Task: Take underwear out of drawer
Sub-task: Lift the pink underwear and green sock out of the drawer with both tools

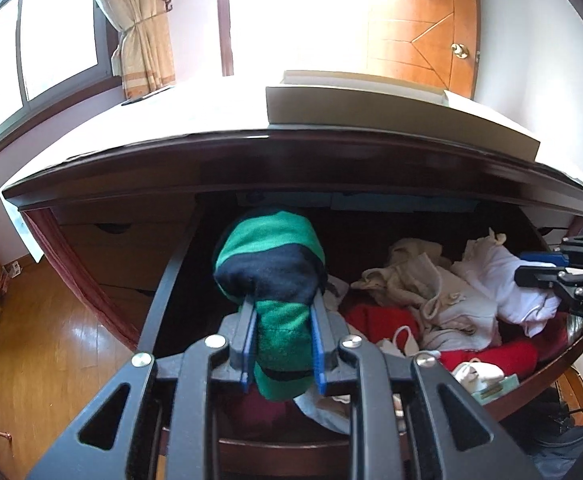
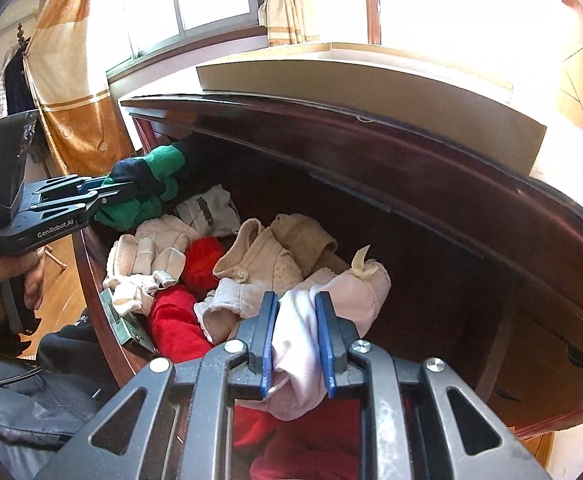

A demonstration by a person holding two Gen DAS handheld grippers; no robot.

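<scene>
The left gripper [image 1: 281,334] pinches green-and-navy underwear [image 1: 269,264] above the drawer [image 1: 163,280] at its 9 o'clock; the right gripper [image 2: 297,340] clamps a pale pink garment [image 2: 299,344], whose trailing fabric could snag neighbouring clothes.

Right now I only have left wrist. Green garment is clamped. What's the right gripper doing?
Observer: The right gripper is shut on a pale pink garment, over the drawer.
Operator: Is the left gripper's green garment clear of the pile?
Observer: From the right wrist, the left gripper holds the green garment raised at the drawer's left end, above the pile.
Operator: Anything behind it?
Observer: An orange-and-cream curtain hangs there.
</scene>
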